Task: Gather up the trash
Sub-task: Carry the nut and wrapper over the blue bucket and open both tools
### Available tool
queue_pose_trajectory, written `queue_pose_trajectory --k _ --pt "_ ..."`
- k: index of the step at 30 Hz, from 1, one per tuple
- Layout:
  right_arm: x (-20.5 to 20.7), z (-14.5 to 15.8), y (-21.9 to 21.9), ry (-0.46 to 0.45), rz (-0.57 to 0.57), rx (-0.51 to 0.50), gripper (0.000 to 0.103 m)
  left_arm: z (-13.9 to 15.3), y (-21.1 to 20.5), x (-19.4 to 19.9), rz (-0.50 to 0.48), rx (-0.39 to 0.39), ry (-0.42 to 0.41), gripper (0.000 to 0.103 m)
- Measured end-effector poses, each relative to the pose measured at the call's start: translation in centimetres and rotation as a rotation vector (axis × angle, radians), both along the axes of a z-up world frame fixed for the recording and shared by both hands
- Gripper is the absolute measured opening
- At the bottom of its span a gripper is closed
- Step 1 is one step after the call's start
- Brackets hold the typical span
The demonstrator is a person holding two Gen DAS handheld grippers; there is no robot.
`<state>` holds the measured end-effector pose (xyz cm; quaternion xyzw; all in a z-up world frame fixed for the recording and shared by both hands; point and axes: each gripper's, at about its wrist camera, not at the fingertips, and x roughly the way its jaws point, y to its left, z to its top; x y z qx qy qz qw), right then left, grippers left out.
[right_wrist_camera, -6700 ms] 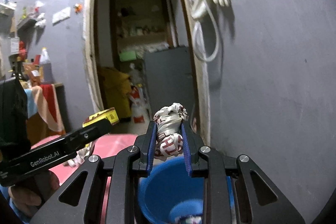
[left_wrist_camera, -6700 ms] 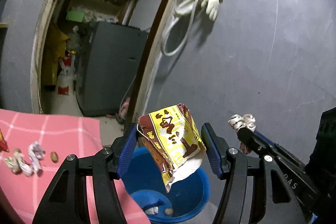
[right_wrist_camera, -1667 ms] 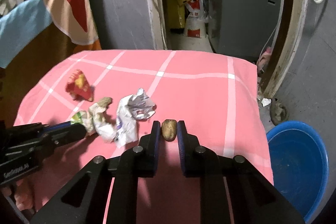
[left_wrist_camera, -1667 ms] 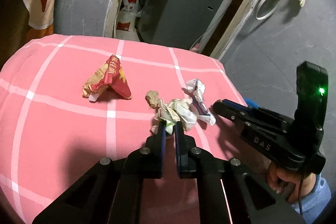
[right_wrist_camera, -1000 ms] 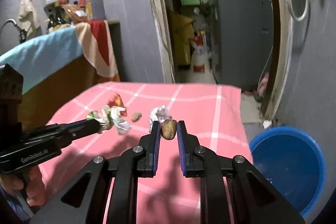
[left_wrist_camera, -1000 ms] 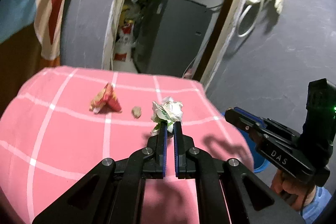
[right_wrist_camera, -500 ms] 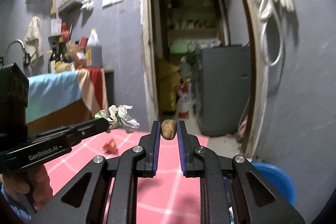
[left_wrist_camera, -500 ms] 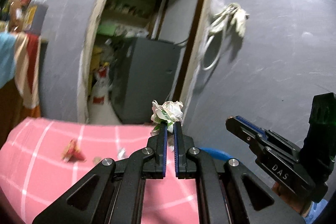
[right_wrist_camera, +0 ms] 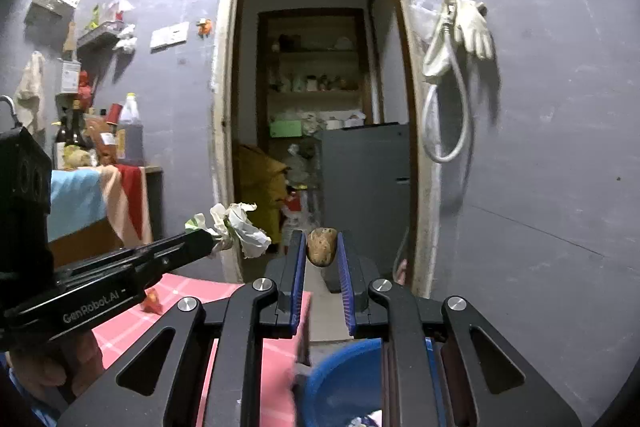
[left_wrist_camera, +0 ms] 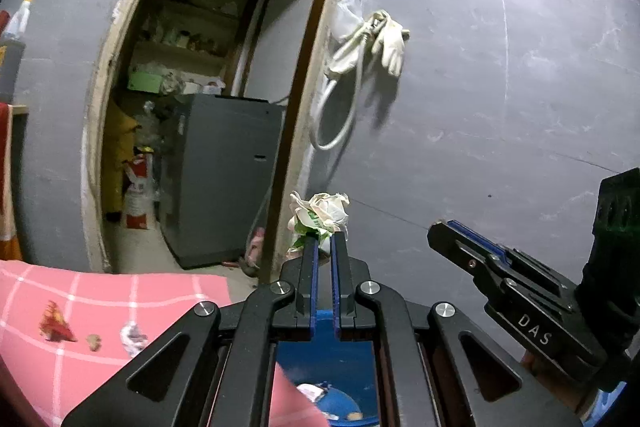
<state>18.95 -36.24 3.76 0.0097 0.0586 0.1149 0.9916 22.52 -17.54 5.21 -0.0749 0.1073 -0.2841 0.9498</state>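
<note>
My left gripper [left_wrist_camera: 323, 241] is shut on a crumpled white and green paper wad [left_wrist_camera: 320, 213], held up in the air above the blue bucket [left_wrist_camera: 324, 359]. The same wad [right_wrist_camera: 238, 227] shows at the left gripper's tip in the right wrist view. My right gripper [right_wrist_camera: 320, 247] is shut on a small brown nut-like scrap [right_wrist_camera: 321, 246], raised over the blue bucket [right_wrist_camera: 344, 379] below it. On the pink checked cloth [left_wrist_camera: 80, 307] lie a red wrapper [left_wrist_camera: 56, 323], a small brown scrap [left_wrist_camera: 94, 341] and a crumpled silvery wrapper [left_wrist_camera: 132, 337].
A grey wall with hanging white gloves and hose [left_wrist_camera: 360, 59] stands straight ahead. An open doorway [right_wrist_camera: 320, 107] leads to a storeroom with a grey appliance [left_wrist_camera: 224, 179]. A counter with bottles and a draped cloth [right_wrist_camera: 100, 187] is at left. A person's hand [right_wrist_camera: 52, 367] holds the left gripper.
Both grippers rose from the pink cloth with their scraps and swung right towards the wall, ending above the blue bucket. Both stayed shut.
</note>
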Motion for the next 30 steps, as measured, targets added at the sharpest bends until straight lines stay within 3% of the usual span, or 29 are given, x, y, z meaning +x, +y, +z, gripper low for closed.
queue_pose_trajectory --k 10,16,30 --pt "1.4 -3.0 -3.5 0.113 -0.096 0.037 0.015 -2.5 -4.3 2.7 -0.063 0.043 0.114 0.004" --pt "2.9 -4.9 -4.6 0.207 -0.126 0.059 0.015 -4.6 -6.0 4.8 -0.092 0.076 0.228 0.004" --pt "5.4 -8.0 -5.3 0.352 -0.144 0.081 0.017 -9.4 -6.9 8.5 -0.11 0.114 0.429 0.008"
